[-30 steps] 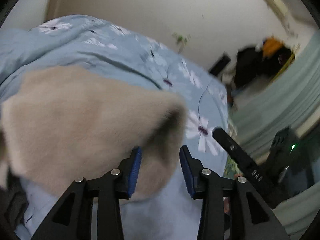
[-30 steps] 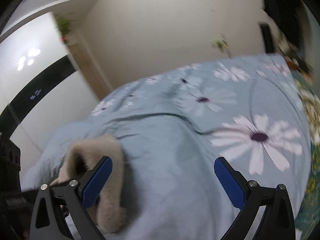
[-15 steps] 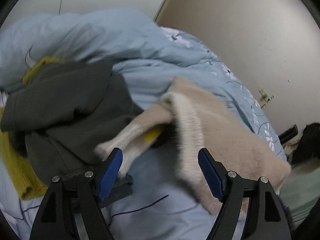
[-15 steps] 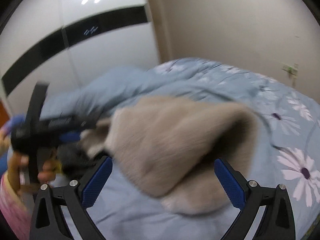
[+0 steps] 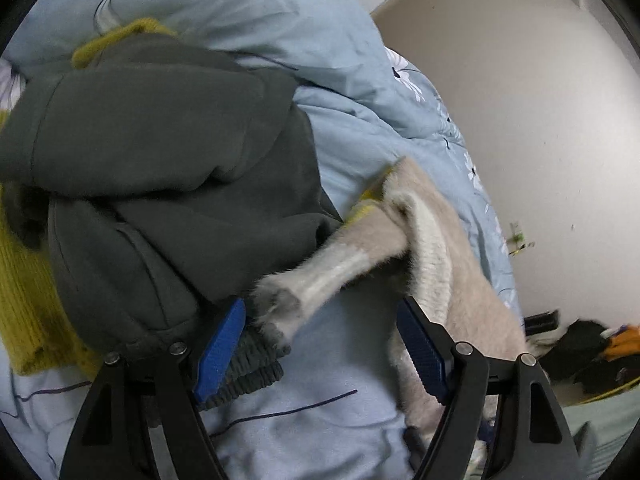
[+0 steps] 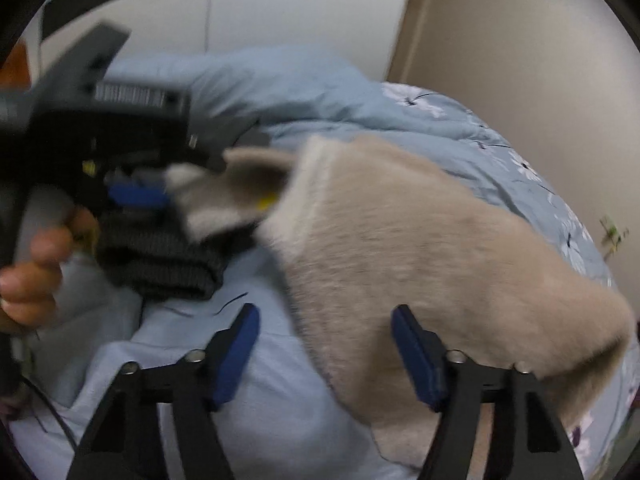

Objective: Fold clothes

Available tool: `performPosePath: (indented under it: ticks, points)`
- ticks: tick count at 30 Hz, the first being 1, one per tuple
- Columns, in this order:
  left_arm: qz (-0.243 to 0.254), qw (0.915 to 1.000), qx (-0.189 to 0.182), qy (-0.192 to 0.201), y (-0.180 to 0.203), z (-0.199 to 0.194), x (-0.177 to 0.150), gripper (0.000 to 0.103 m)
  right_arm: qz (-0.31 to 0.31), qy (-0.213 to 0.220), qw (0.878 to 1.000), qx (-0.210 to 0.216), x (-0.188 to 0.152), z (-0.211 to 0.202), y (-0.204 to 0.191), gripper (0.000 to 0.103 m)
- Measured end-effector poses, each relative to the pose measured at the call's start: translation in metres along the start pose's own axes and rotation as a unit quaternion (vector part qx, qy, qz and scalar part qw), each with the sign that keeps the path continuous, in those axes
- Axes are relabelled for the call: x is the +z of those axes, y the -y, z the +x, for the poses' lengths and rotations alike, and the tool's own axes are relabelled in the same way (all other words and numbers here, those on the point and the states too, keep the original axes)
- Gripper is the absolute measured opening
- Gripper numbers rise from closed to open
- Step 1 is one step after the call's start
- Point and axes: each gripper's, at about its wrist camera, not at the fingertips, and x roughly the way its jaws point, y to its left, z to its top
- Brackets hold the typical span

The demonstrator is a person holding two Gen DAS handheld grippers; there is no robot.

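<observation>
A beige fuzzy sweater (image 5: 452, 256) lies on the blue floral duvet (image 5: 360, 128). Its sleeve (image 5: 340, 260) stretches left, and the cuff (image 5: 276, 300) rests just beyond and between the fingers of my left gripper (image 5: 320, 350), which is open. In the right wrist view the sweater's body (image 6: 420, 240) fills the right side. Its lower edge lies between the blue pads of my right gripper (image 6: 326, 356), which is open and holds nothing. The left gripper (image 6: 140, 184) shows there blurred, held by a hand (image 6: 32, 272), at the sleeve end.
A dark grey hoodie (image 5: 160, 160) is heaped on the left, its ribbed cuff (image 5: 248, 364) by my left finger. A yellow knit garment (image 5: 24, 280) lies under it. A beige wall (image 5: 540, 120) stands behind the bed, with dark clutter (image 5: 580, 348) on the floor.
Both views have swung toward the clothes pile. My left gripper has come closer to the sleeve cuff. The right gripper's fingers have narrowed over the sweater's edge.
</observation>
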Motion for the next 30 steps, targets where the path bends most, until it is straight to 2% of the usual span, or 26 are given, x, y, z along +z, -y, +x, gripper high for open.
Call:
performPosePath:
  ticks: [3,9,11,12,13,17,19,24,27,30]
  points:
    - [-0.008,0.9999,-0.009,-0.002,-0.011,-0.001,0.008,0.077,-0.029,-0.031,0.999,-0.02,-0.003,0.02,-0.01,0.067]
    - [0.002,0.9997,-0.022,-0.005,-0.016,-0.004,0.016,0.077,-0.052,-0.034,0.996,-0.058,-0.004,0.024,-0.011,0.061]
    - [0.01,0.9995,-0.028,-0.007,-0.011,-0.003,0.014,0.077,-0.049,-0.034,0.996,-0.064,-0.004,0.023,-0.008,0.056]
    - [0.012,0.9994,-0.031,-0.008,-0.009,-0.003,0.013,0.077,-0.045,-0.034,0.996,-0.067,-0.004,0.022,-0.006,0.05]
    - [0.014,0.9993,-0.034,-0.008,-0.009,-0.004,0.013,0.077,-0.039,-0.036,0.996,-0.072,-0.003,0.022,-0.003,0.039]
    - [0.021,0.9986,-0.047,-0.011,-0.001,-0.003,0.012,0.078,-0.008,-0.046,0.996,-0.08,-0.002,0.023,0.012,0.032]
    - [0.027,0.998,-0.054,-0.017,0.005,-0.002,0.012,0.078,0.001,-0.038,0.996,-0.082,-0.002,0.017,0.019,0.018]
    - [0.042,0.9961,-0.07,-0.033,0.021,0.002,0.01,0.078,0.049,0.007,0.994,-0.102,0.001,-0.015,0.053,0.009]
    - [0.052,0.9946,-0.08,-0.043,0.031,0.005,0.009,0.078,0.097,0.022,0.985,-0.143,-0.007,-0.04,0.097,0.009]
    - [0.061,0.9928,-0.089,-0.052,0.041,0.007,0.008,0.078,0.137,0.02,0.974,-0.179,-0.023,-0.055,0.133,0.009]
